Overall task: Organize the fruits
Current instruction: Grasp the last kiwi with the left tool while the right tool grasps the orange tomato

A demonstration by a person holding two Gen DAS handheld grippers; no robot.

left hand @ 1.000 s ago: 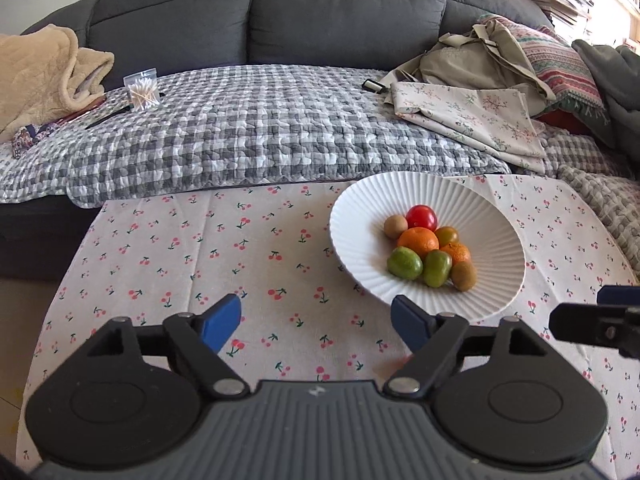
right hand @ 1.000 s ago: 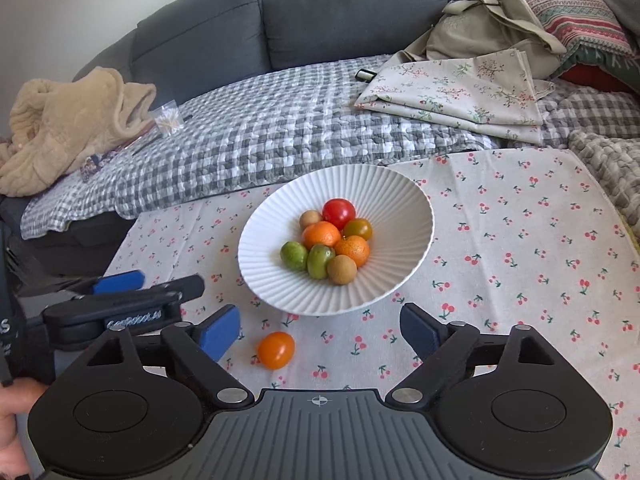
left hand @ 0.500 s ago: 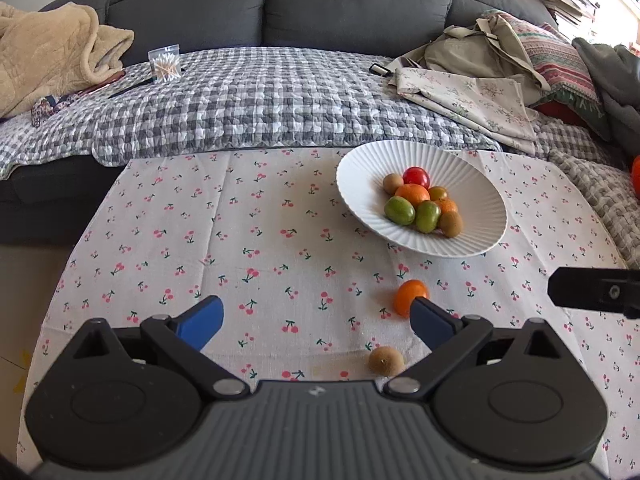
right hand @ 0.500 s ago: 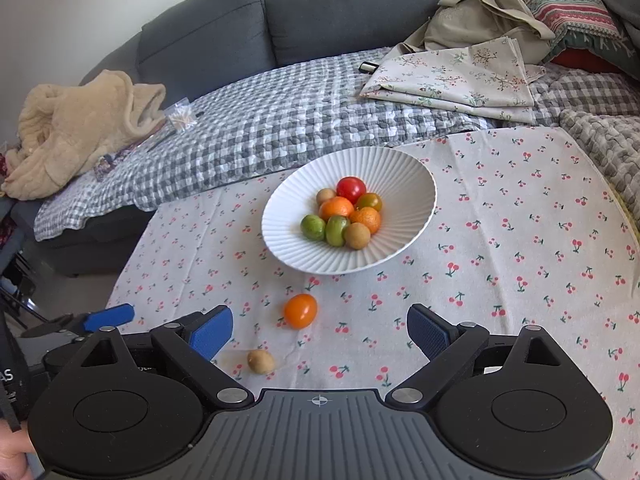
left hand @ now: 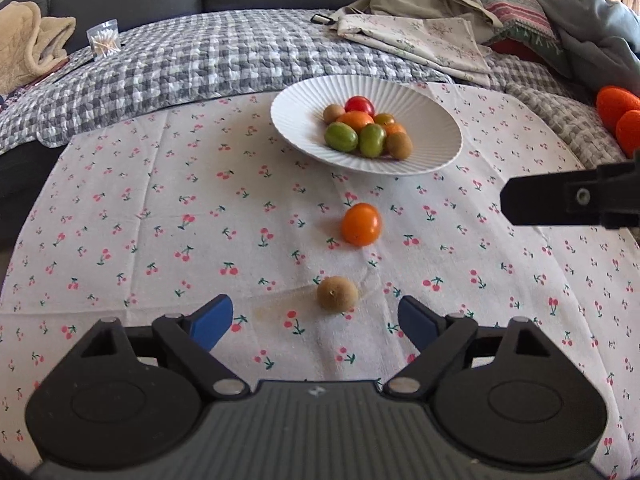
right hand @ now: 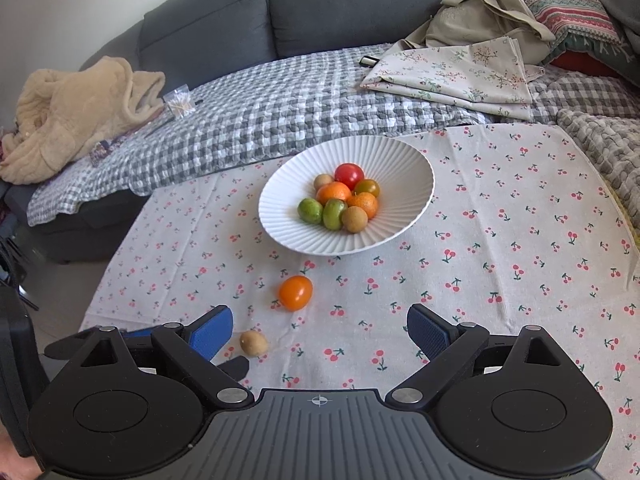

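My left gripper [left hand: 316,318] is spread wide over the cherry-print tablecloth [left hand: 160,240], holding nothing, with the small brown kiwi [left hand: 337,293] lying just beyond its tips at 12 o'clock and the orange tomato [left hand: 361,224] farther out along the same line. My right gripper [right hand: 320,330] is spread and empty too. I see the kiwi near its left fingertip at about 10 o'clock, the tomato beyond it, and the white ribbed bowl [right hand: 416,168] of piled fruit at 12 o'clock.

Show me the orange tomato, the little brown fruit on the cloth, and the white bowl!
orange tomato [left hand: 360,224], left wrist view, middle of its skin.
little brown fruit [left hand: 337,293], left wrist view, its middle.
white bowl [right hand: 404,168], right wrist view, bare ribbed inner wall.
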